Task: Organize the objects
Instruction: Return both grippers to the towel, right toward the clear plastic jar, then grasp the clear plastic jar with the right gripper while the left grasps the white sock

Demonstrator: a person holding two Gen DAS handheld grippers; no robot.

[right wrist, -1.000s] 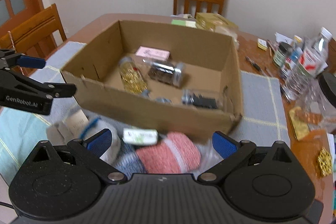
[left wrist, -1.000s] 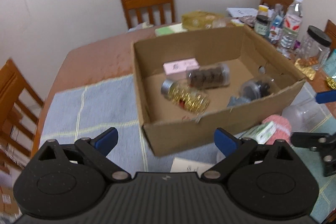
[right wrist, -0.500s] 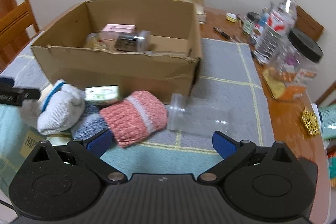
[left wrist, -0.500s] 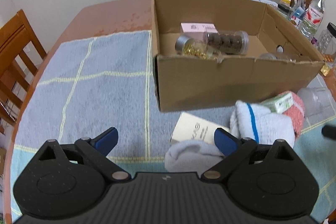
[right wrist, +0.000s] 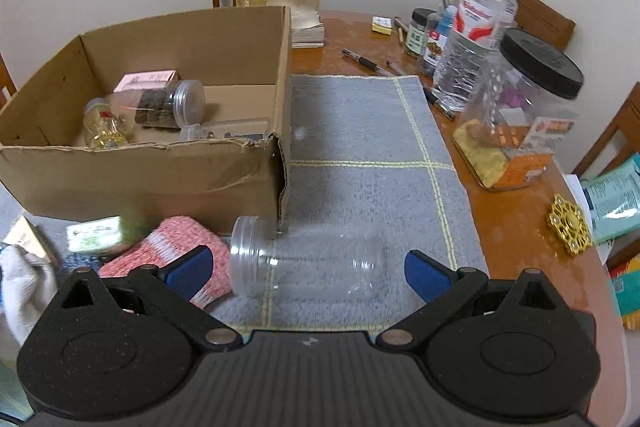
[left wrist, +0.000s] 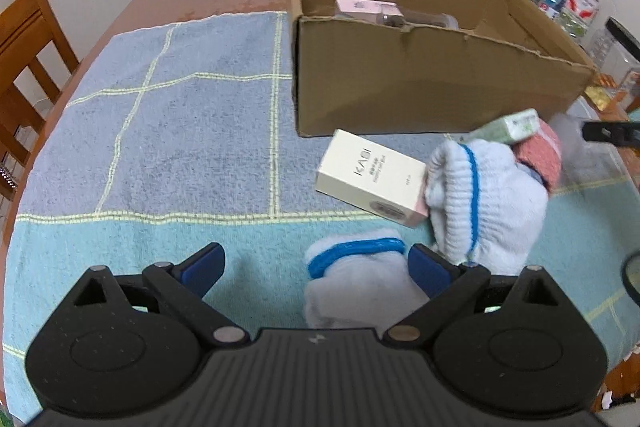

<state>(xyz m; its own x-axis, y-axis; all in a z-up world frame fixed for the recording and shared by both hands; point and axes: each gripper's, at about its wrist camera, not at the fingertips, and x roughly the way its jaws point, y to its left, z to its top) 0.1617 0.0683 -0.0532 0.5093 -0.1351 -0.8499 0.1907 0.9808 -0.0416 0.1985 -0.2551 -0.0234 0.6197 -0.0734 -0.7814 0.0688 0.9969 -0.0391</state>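
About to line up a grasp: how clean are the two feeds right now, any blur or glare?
Left wrist view: green box and pink sock are motion-smeared at the right; the cream box stays readable. Right wrist view: the clear jar is faint against the mat, and the tabletop shows glare.

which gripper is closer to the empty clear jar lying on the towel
Right. The right gripper is open with the clear jar lying between its fingers. The left gripper is off to the jar's left, open over a white sock.
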